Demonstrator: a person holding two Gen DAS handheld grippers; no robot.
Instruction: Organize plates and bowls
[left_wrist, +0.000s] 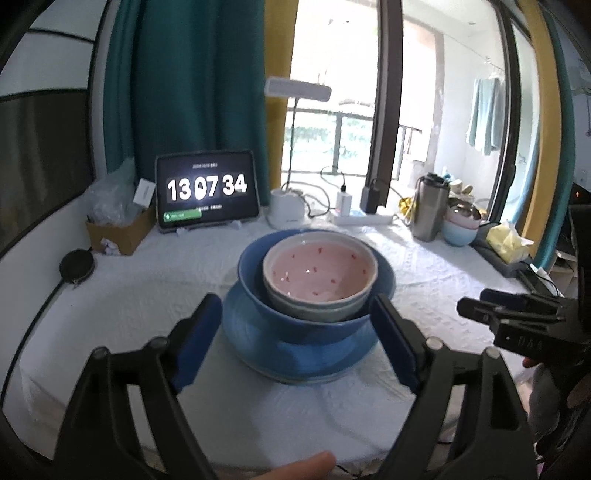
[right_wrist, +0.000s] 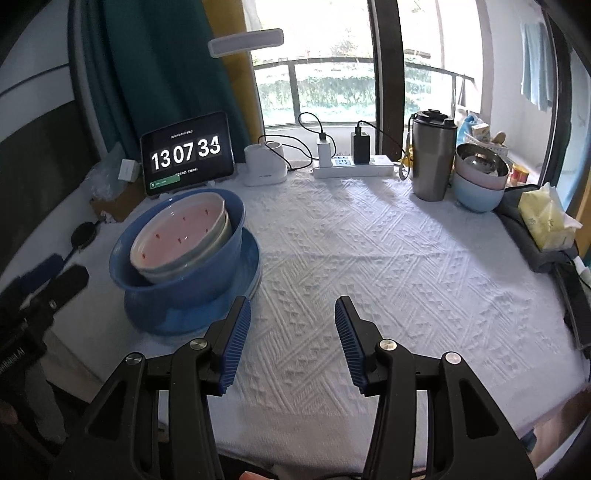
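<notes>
A stack stands on the white tablecloth: a blue plate (left_wrist: 295, 354) at the bottom, a blue bowl (left_wrist: 291, 325) on it, and a pink-lined bowl with red specks (left_wrist: 317, 275) nested inside. My left gripper (left_wrist: 295, 328) is open, its fingers either side of the stack's near side, not touching it. In the right wrist view the stack sits at the left: plate (right_wrist: 166, 317), blue bowl (right_wrist: 184, 280), pink bowl (right_wrist: 177, 240). My right gripper (right_wrist: 291, 339) is open and empty over bare cloth to the right of the stack. It also shows in the left wrist view (left_wrist: 506, 314).
At the table's back stand a tablet clock (right_wrist: 186, 153), a white lamp base (right_wrist: 264, 166), a power strip (right_wrist: 352, 168), a steel tumbler (right_wrist: 432, 158) and stacked pastel bowls (right_wrist: 476, 184). A tissue pack (right_wrist: 546, 218) lies at the right edge, a cardboard box (left_wrist: 118, 229) at the left.
</notes>
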